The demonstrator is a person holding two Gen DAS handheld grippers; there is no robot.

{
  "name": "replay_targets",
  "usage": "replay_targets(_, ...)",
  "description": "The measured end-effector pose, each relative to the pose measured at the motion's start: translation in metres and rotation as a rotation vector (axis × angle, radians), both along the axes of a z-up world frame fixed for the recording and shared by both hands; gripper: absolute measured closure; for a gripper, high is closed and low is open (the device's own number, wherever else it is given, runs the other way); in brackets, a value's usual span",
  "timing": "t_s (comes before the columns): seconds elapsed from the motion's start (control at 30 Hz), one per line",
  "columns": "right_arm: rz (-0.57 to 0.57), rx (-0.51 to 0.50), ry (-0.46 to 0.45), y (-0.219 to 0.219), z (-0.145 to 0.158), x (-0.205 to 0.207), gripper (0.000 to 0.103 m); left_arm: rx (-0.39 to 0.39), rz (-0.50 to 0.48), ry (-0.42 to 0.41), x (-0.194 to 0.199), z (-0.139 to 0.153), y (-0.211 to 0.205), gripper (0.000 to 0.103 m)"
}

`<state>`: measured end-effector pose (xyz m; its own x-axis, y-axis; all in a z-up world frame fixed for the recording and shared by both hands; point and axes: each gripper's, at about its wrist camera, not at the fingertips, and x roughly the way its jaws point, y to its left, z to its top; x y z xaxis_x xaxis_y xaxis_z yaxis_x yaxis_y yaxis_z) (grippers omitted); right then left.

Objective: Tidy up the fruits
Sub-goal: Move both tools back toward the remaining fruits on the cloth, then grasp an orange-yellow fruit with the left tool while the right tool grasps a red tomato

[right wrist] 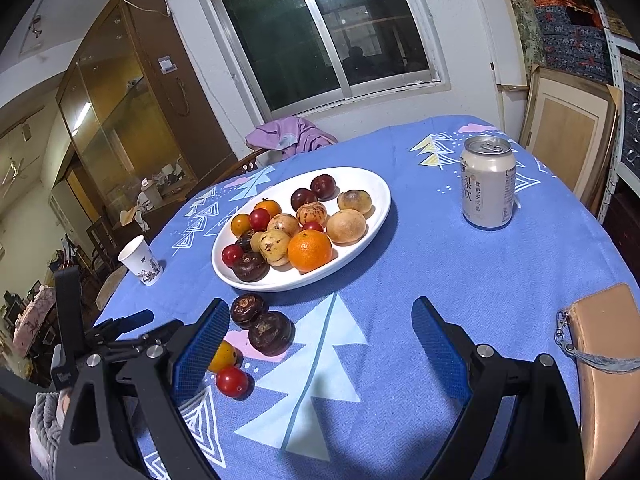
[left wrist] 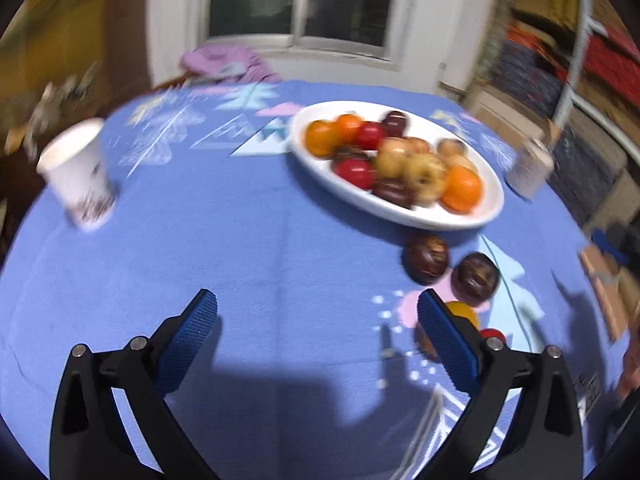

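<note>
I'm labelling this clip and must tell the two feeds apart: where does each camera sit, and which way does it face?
Left wrist view: sits on the left gripper, low over the blue patterned tablecloth, facing the white oval plate of fruit and the window; both open blue-padded fingers show.
Right wrist view: sits on the right gripper, higher, facing the same plate and window; its open fingers show, plus the left gripper at lower left.
Shared: plate, white paper cup, silver drink can, two dark brown round fruits on the cloth.
</note>
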<state>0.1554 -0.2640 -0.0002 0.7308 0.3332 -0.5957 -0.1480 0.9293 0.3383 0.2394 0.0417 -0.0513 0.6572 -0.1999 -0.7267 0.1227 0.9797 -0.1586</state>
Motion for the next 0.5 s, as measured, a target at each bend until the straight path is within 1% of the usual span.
replay_targets(0.03, 0.006, -0.003, 0.001, 0.002, 0.0, 0.0, 0.01, -0.059, -0.007, 0.012, 0.0, 0.001, 0.002, 0.004)
replay_targets(0.07, 0.013, -0.009, 0.001, 0.004, -0.001, 0.0, 0.01, -0.101, -0.032, 0.021, -0.001, 0.002, -0.001, 0.004)
replay_targets(0.1, 0.019, -0.017, 0.001, 0.005, -0.001, -0.001, 0.01, -0.108, -0.081, 0.024, -0.003, 0.003, -0.012, 0.004)
replay_targets(0.13, 0.022, -0.023, 0.001, 0.007, -0.001, -0.001, 0.01, -0.082, -0.119, 0.021, -0.004, 0.003, -0.024, 0.004)
replay_targets(0.2, 0.022, -0.026, 0.004, 0.007, -0.002, 0.0, 0.01, 0.002, -0.179, 0.017, -0.005, -0.001, -0.049, 0.004)
replay_targets(0.27, 0.018, -0.021, 0.008, 0.005, -0.002, 0.001, 0.01, 0.029, -0.208, 0.051, -0.002, -0.011, -0.063, 0.004)
replay_targets(0.37, 0.013, -0.014, 0.009, 0.003, -0.002, 0.001, 0.01, 0.008, -0.191, 0.075, 0.002, -0.016, -0.056, 0.004)
replay_targets(0.4, 0.013, -0.012, 0.008, 0.003, -0.002, 0.001, 0.01, 0.015, -0.16, 0.073, 0.004, -0.014, -0.047, 0.004)
replay_targets(0.47, 0.018, -0.013, 0.006, 0.004, -0.001, 0.0, 0.01, -0.012, -0.124, 0.057, 0.004, -0.012, -0.029, 0.004)
replay_targets(0.5, 0.022, -0.014, 0.006, 0.004, -0.001, 0.0, 0.01, -0.024, -0.078, 0.056, 0.003, -0.009, -0.014, 0.004)
